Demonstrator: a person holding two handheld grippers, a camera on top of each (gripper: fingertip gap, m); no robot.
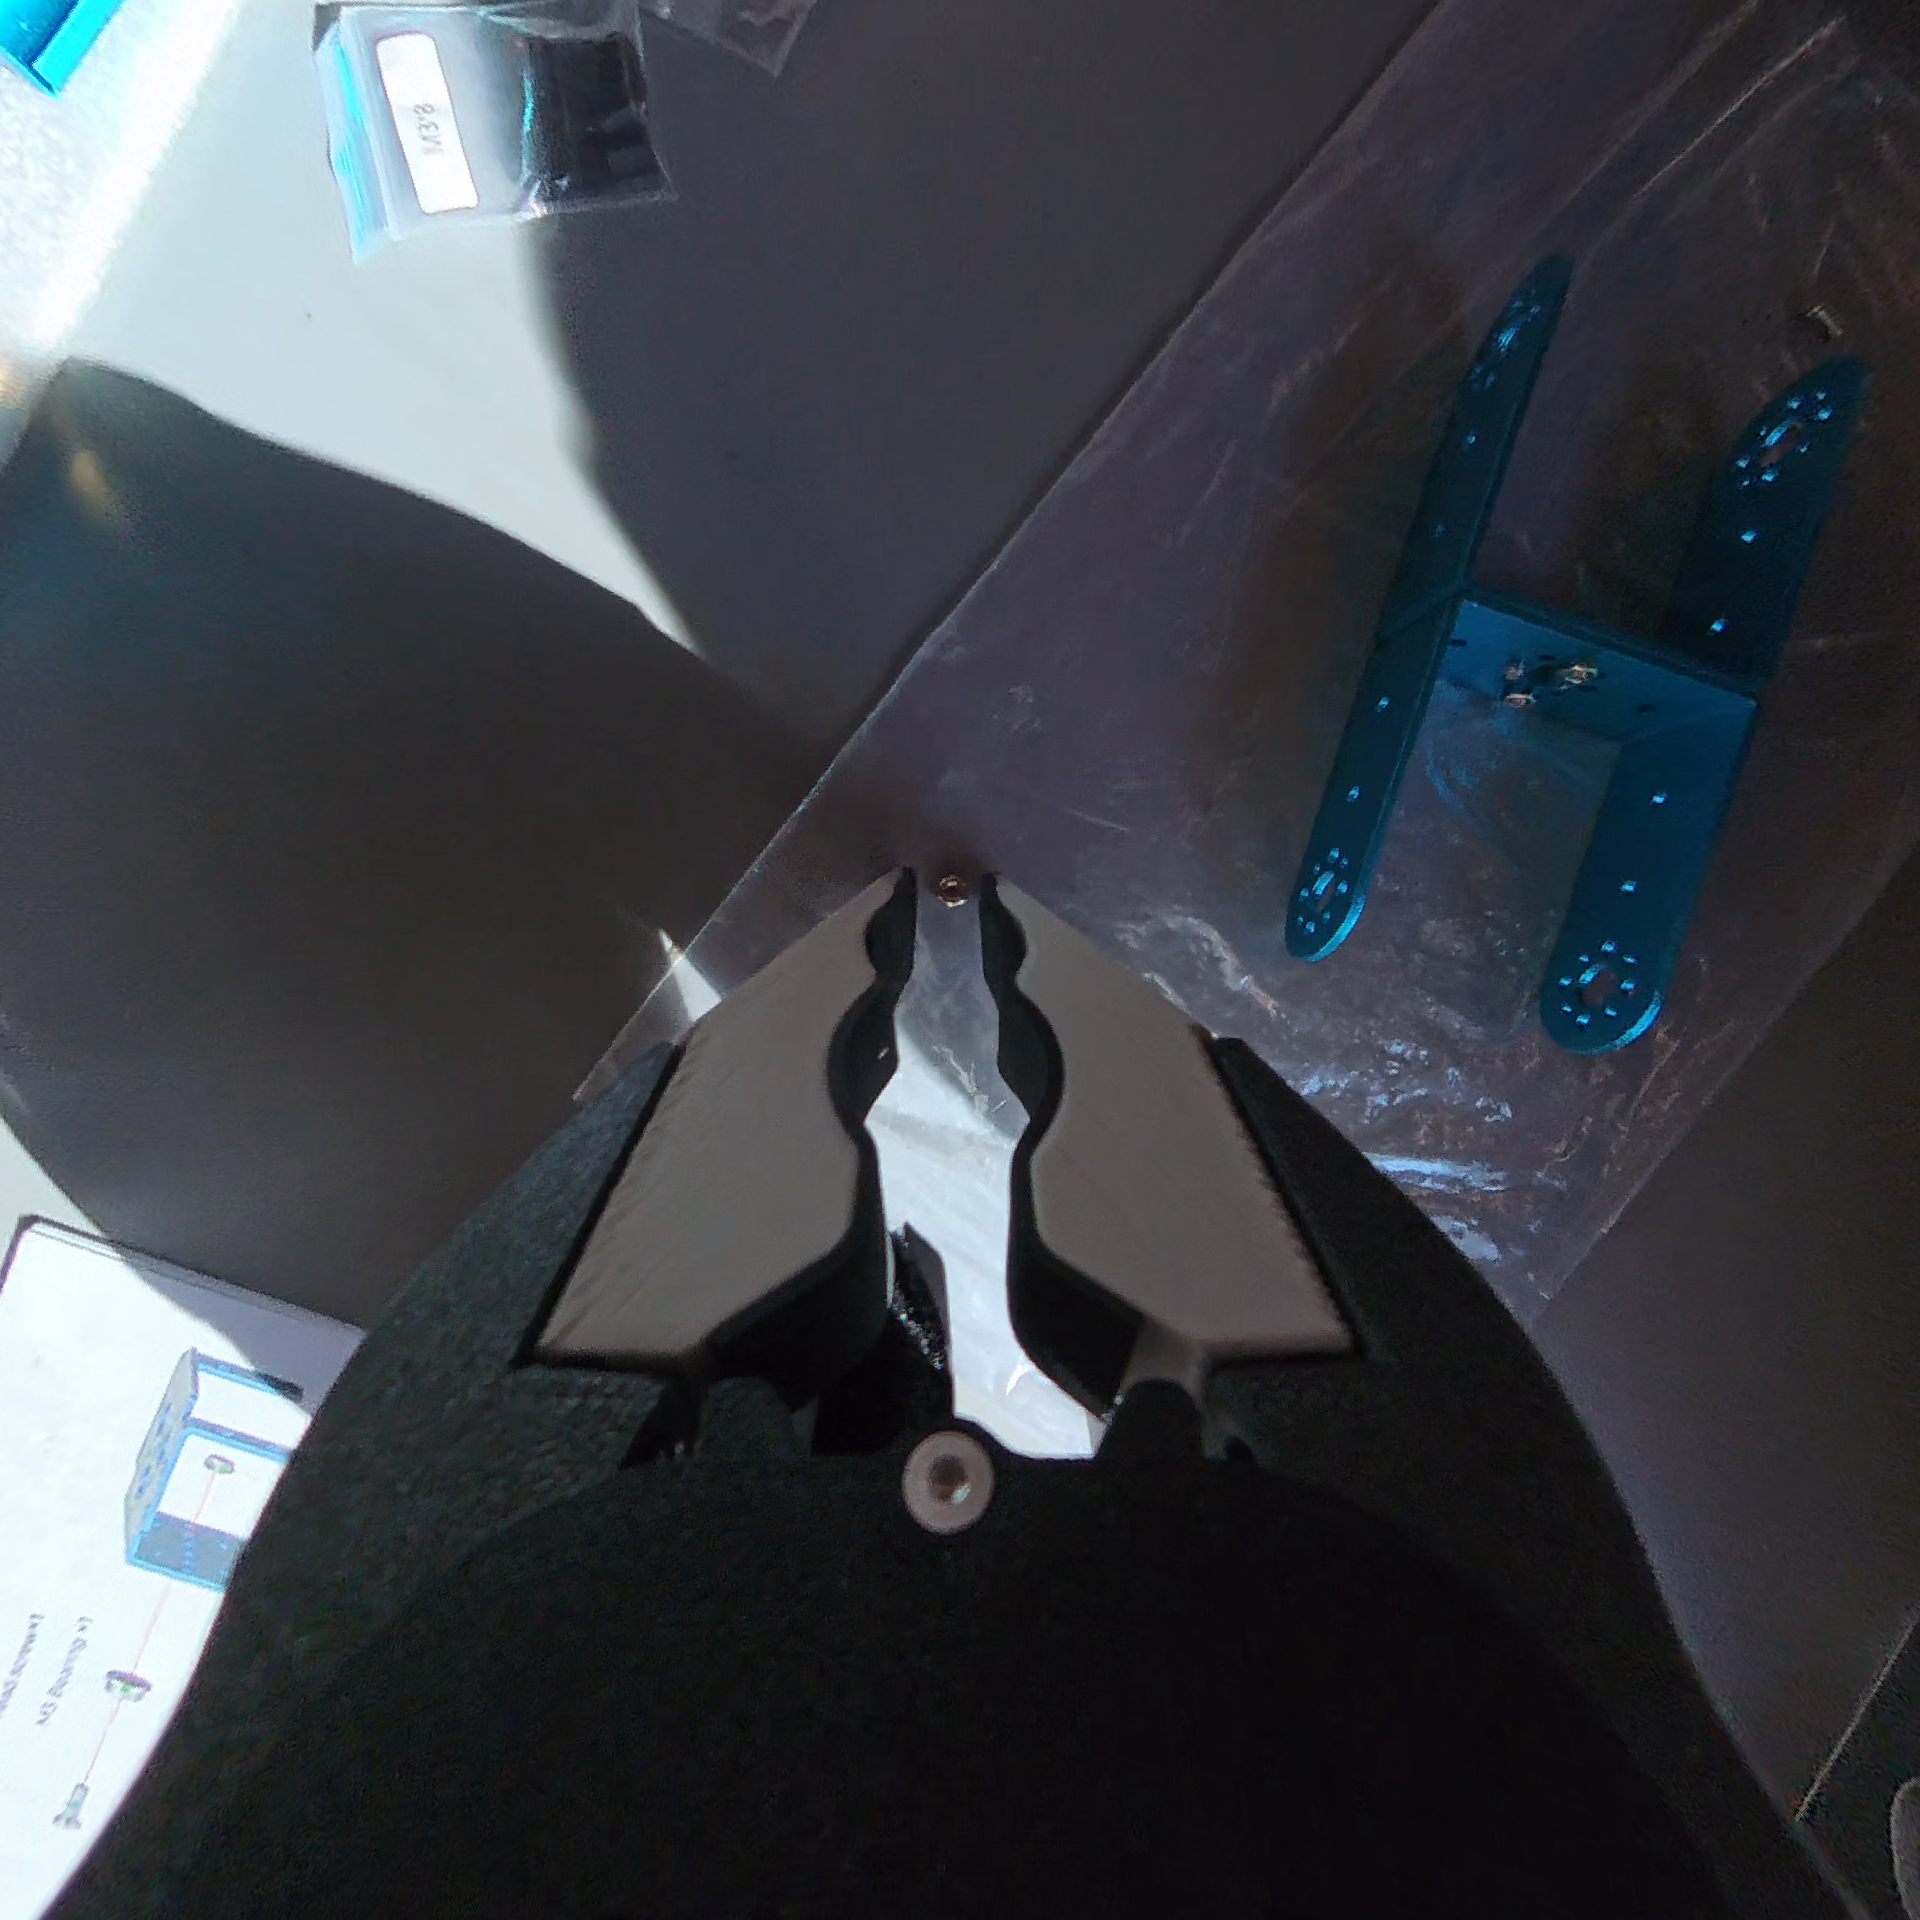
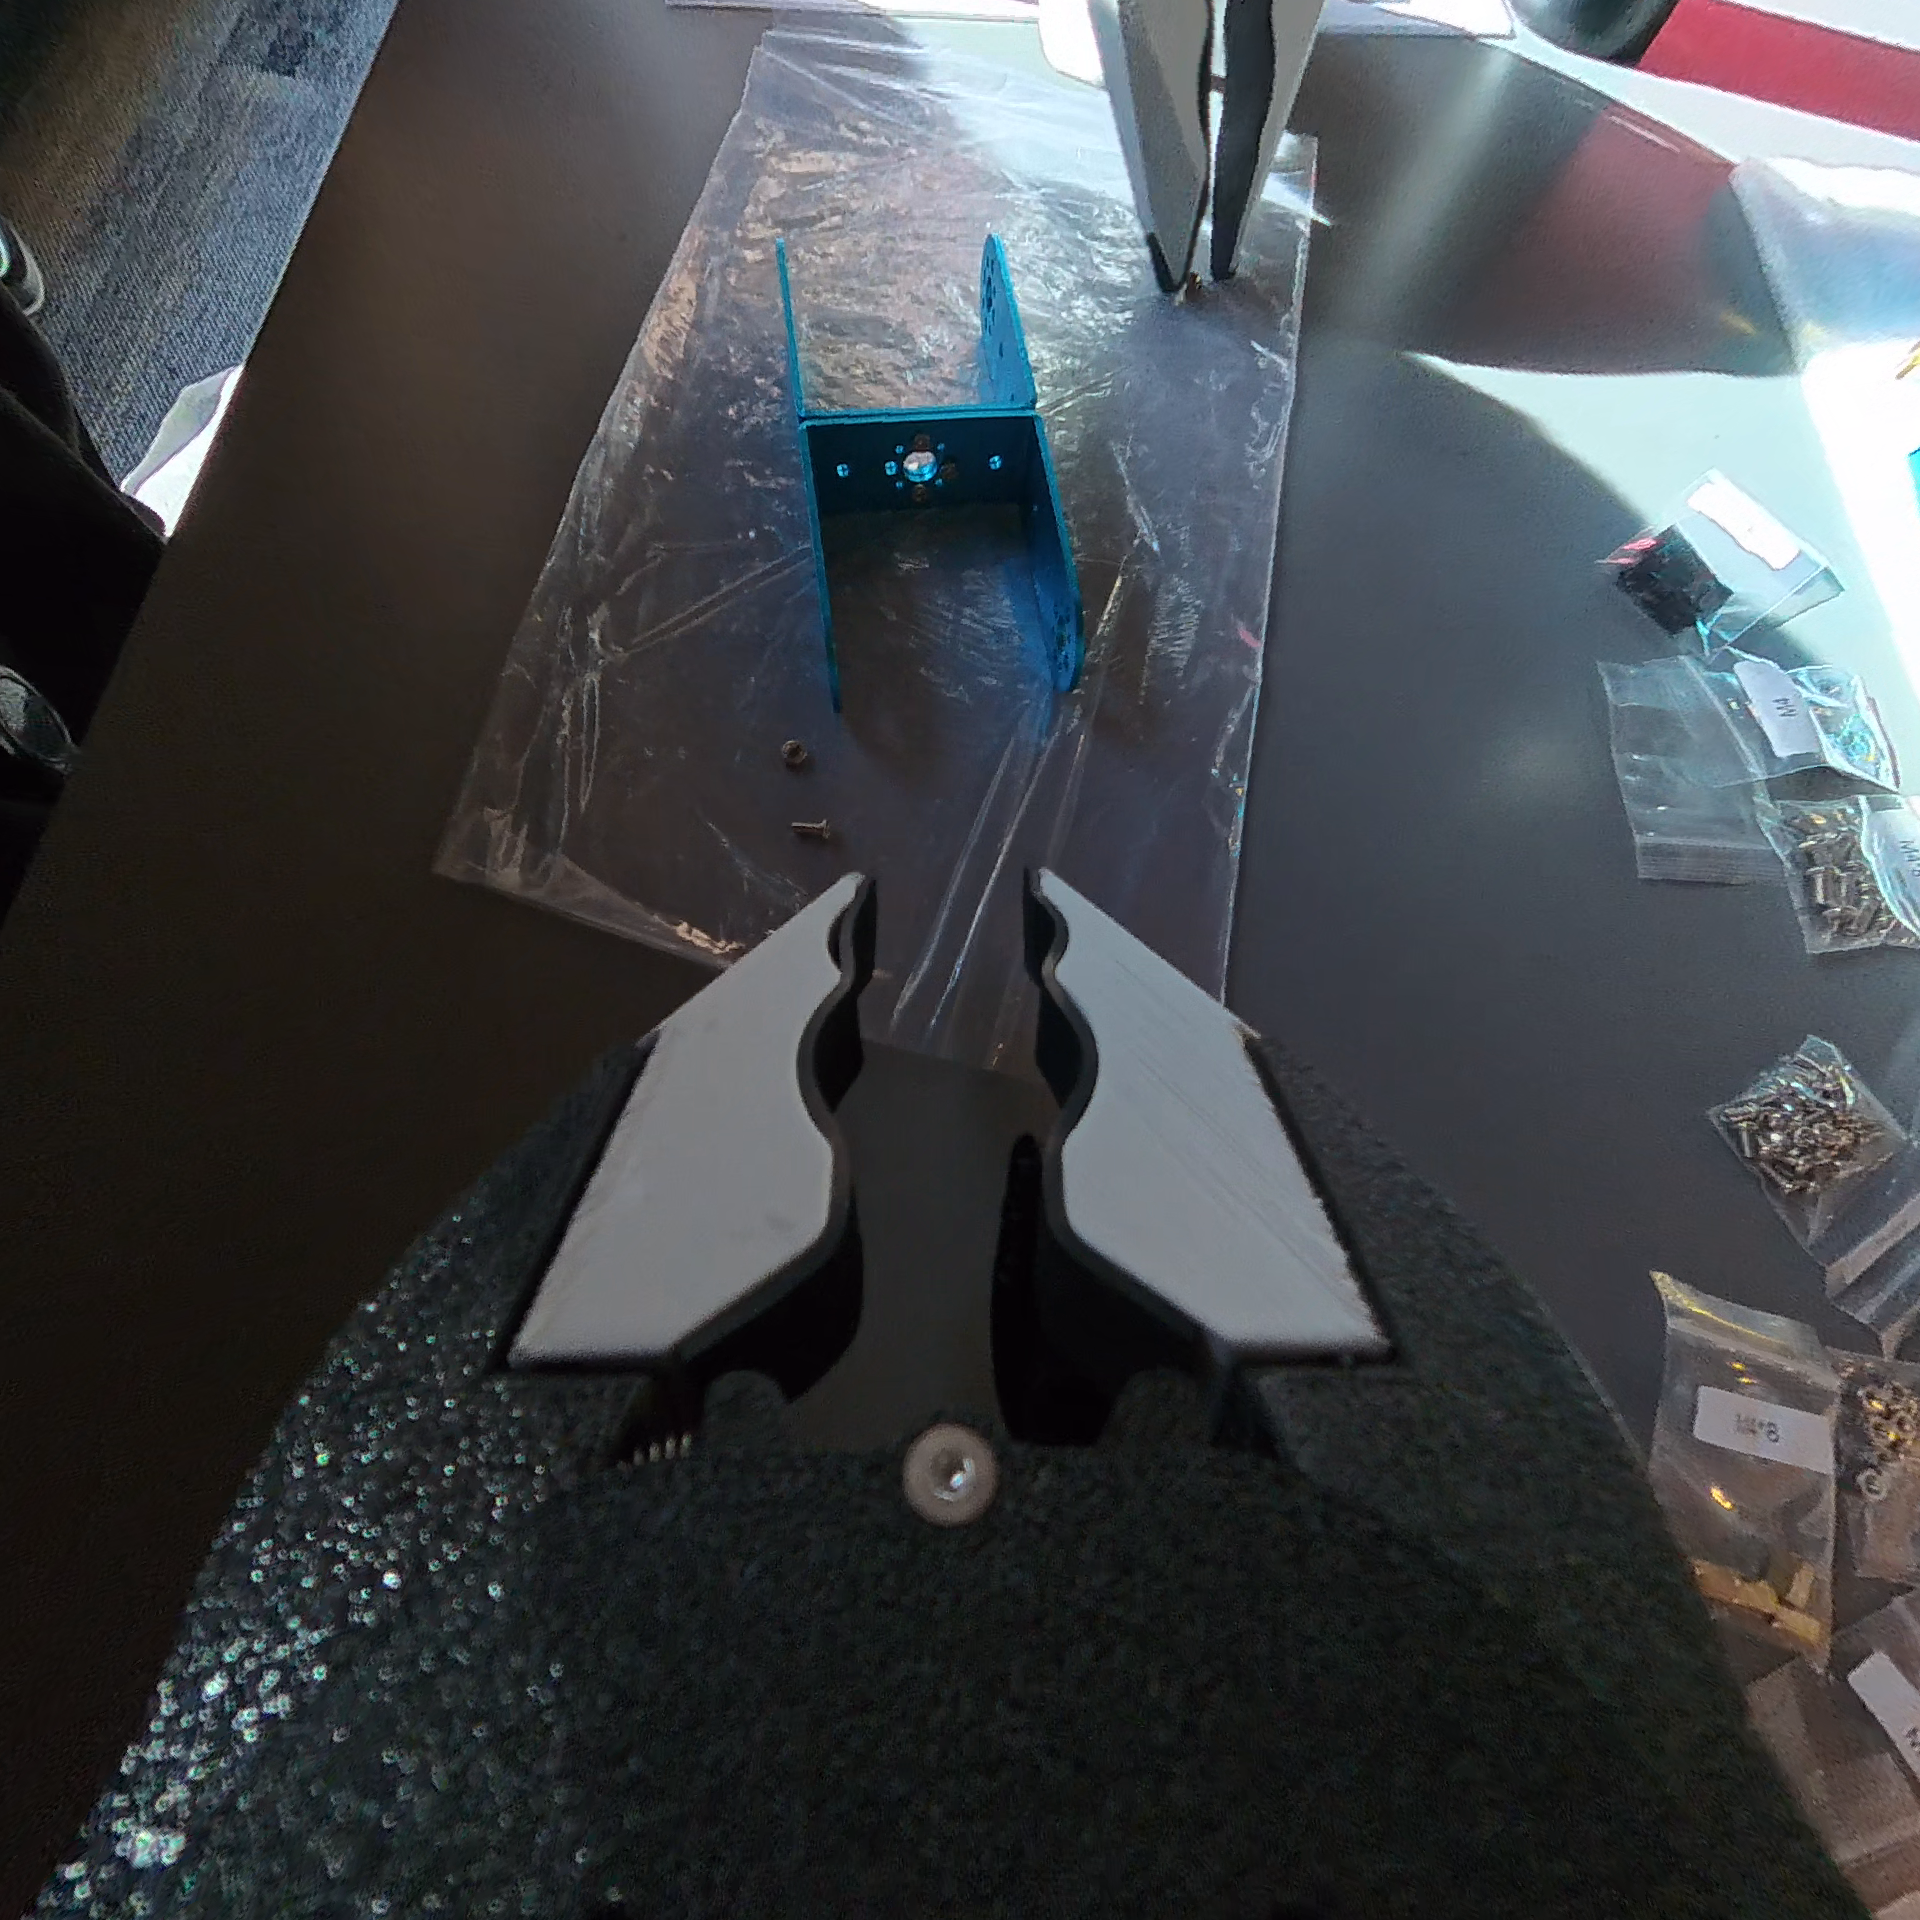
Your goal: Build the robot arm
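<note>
**A:** On the dark tabletop (image 2: 1455, 727), what lies under the two grippers?

**B:** A clear plastic sheet (image 2: 1174, 582) is spread flat. A blue metal bracket (image 2: 925, 473) with two long perforated arms stands on it, near the middle. A small nut (image 2: 795, 748) and a small screw (image 2: 808, 828) lie loose on the sheet, just beside the bracket's near end.

**A:** Where is the left gripper (image 1: 948, 883)?

**B:** Its tips are down at the sheet's edge, well apart from the bracket. The fingers are nearly closed, with only a narrow gap, and a tiny brass-coloured nut (image 1: 951, 889) sits right between the tips. Whether they actually pinch it, I cannot tell.

**A:** And the right gripper (image 2: 948, 894)?

**B:** It hangs over the near end of the sheet, fingers parted and holding nothing. The loose screw is nearest, just ahead of its left tip.

**A:** Anything else around?

**B:** Small clear bags of hardware (image 2: 1787, 1132) lie to the right of the sheet. In the left wrist view, a printed sheet with a diagram (image 1: 114, 1538) lies at the lower left.
</note>
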